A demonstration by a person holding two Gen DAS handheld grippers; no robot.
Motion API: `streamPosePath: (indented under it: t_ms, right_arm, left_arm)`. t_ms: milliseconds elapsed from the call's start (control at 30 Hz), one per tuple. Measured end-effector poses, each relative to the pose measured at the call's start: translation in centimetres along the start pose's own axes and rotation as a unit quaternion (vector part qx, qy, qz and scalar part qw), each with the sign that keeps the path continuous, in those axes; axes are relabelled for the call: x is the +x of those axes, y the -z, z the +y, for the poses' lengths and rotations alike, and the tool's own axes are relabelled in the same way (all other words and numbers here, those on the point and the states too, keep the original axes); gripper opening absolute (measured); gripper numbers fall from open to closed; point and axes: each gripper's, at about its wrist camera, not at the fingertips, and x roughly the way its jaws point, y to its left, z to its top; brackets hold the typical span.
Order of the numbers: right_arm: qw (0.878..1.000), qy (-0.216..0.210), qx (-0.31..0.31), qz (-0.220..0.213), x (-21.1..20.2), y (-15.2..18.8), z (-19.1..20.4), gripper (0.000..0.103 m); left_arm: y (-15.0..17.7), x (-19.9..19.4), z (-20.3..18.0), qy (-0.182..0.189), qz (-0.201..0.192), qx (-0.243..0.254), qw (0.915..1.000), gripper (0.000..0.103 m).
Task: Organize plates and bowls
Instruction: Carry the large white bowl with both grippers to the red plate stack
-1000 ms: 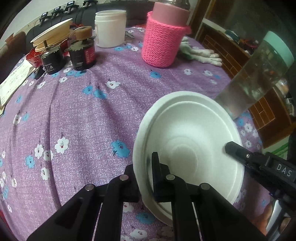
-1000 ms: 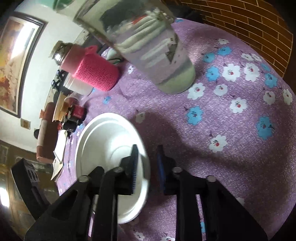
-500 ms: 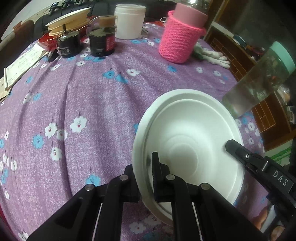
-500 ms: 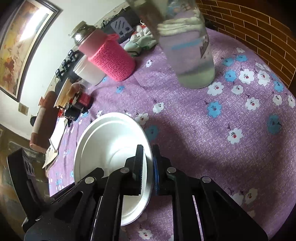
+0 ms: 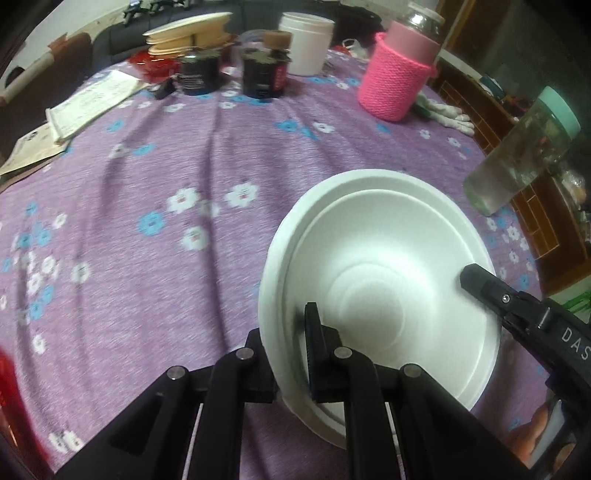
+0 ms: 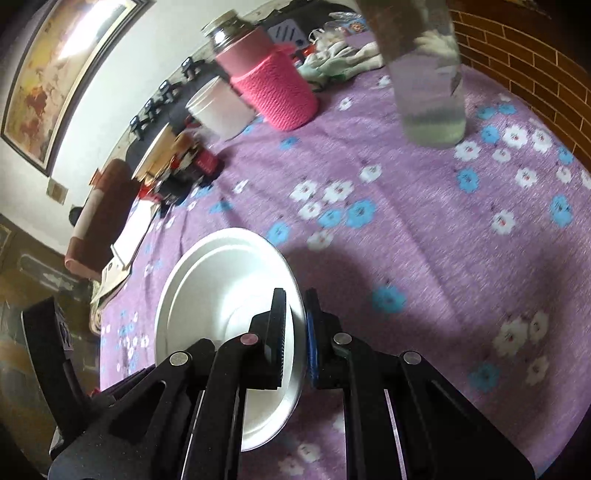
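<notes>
A white bowl nested in a white plate [image 5: 380,258] is held above the purple flowered tablecloth [image 5: 166,229]. My left gripper [image 5: 286,332] is shut on the stack's near left rim. My right gripper [image 6: 295,317] is shut on the opposite rim; its finger [image 5: 491,291] shows at the right of the left wrist view. The stack also shows in the right wrist view [image 6: 214,280], tilted. A pile of cream plates [image 5: 188,31] stands at the far edge of the table.
Two dark jars [image 5: 266,70], a white tub [image 5: 306,44], a pink knitted bottle [image 5: 399,74] and white gloves [image 5: 448,114] stand at the back. A clear bottle with a green lid [image 5: 524,147] stands right. Papers [image 5: 85,103] lie at the left. A brick wall [image 6: 524,55] is beyond.
The right gripper has closed on the stack's rim. Both grippers have lifted the stack and drawn it back from the bottles. The left grip has not changed.
</notes>
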Motion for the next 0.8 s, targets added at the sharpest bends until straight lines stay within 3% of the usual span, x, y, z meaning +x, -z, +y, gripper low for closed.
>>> streamPosePath:
  t_ms: [800]
  right_arm:
    - [0.998,-0.038,-0.046,0.026,0.0,5.5,6.1,0.009]
  left_arm:
    - [4.9,-5.3,5.6,-0.047,-0.039,-0.038,0.9974,0.01]
